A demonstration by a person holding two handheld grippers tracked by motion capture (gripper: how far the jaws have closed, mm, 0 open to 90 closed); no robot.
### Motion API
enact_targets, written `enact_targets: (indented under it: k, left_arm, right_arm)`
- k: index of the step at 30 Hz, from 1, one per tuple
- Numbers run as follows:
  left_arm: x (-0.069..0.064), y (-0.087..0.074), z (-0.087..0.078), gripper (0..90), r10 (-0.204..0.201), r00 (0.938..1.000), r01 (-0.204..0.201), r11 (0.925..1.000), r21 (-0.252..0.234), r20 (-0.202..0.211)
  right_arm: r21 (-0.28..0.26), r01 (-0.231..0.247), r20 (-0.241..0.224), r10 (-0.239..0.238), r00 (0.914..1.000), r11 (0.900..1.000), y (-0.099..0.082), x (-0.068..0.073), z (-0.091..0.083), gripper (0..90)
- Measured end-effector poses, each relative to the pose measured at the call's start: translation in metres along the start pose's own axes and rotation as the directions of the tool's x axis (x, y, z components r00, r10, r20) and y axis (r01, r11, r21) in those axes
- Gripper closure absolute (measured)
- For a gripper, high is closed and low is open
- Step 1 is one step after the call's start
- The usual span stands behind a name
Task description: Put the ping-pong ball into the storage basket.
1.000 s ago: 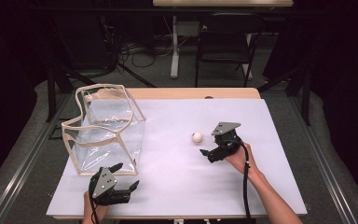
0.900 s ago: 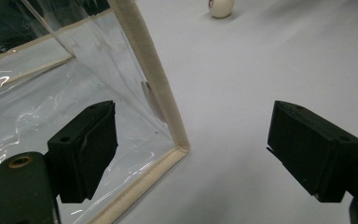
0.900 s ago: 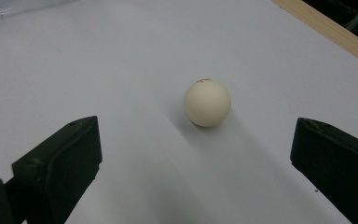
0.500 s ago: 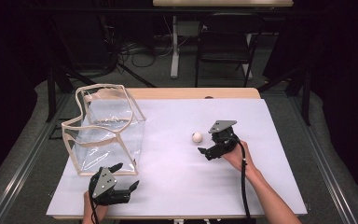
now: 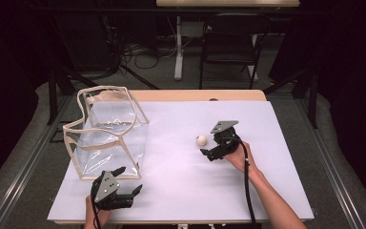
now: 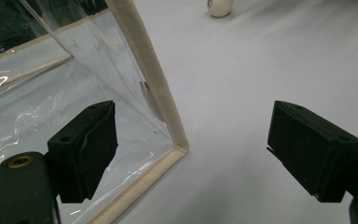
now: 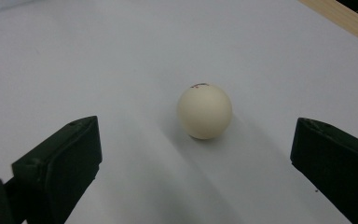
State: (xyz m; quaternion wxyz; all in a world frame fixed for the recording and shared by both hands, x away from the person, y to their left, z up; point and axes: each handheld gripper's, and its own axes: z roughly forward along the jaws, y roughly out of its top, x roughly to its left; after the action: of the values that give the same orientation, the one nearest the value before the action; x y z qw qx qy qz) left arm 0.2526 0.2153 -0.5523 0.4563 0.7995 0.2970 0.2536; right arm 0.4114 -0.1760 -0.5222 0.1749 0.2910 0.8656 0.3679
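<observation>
One small cream ball (image 7: 204, 111) lies on the white bench (image 5: 181, 191), ahead of the right hand-held gripper (image 5: 208, 146) and apart from it; in the right gripper view it sits between the lines of the two black jaws but beyond their tips, a little nearer the right-hand one, touching neither. A tiny mark on top of the ball is too small to read. The jaws of this hand-held gripper stand wide apart and hold nothing. In the high view the ball (image 5: 201, 140) is just to the left of the gripper's front end, and the person's hand (image 5: 238, 157) covers the rear of the tool.

The left hand-held gripper (image 5: 129, 180) rests at the near edge of the bench, jaws likewise spread and empty. Just ahead of it and to its left stands one clear plastic bag (image 5: 106, 136) with cream edging, open at the top. Its walls crease and glare, but nothing can be made out inside it. In the left gripper view the bag's near lower corner (image 6: 179, 148) sits between the two jaws, the left jaw lying in front of the clear wall; whether it touches is unclear. The ball (image 6: 219, 6) is cut off by the top edge of that view, well ahead of the jaws.
</observation>
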Motion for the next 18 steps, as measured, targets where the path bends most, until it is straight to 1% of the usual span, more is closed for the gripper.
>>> enact_targets:
  k: [10,18]
  left_arm:
    - [0.0,0.0,0.0,16.1,-0.002,1.0,0.002,1.0,-0.002,0.001]
    - [0.0,0.0,0.0,16.2,-0.001,1.0,0.001,1.0,0.0,0.0]
  right_arm:
    - [0.0,-0.022,0.008,0.022,0.9997,0.9998,0.003,-0.004,0.01,1.3]
    - [-0.002,-0.034,0.014,0.034,0.9993,0.9994,0.002,-0.006,0.018,0.6]
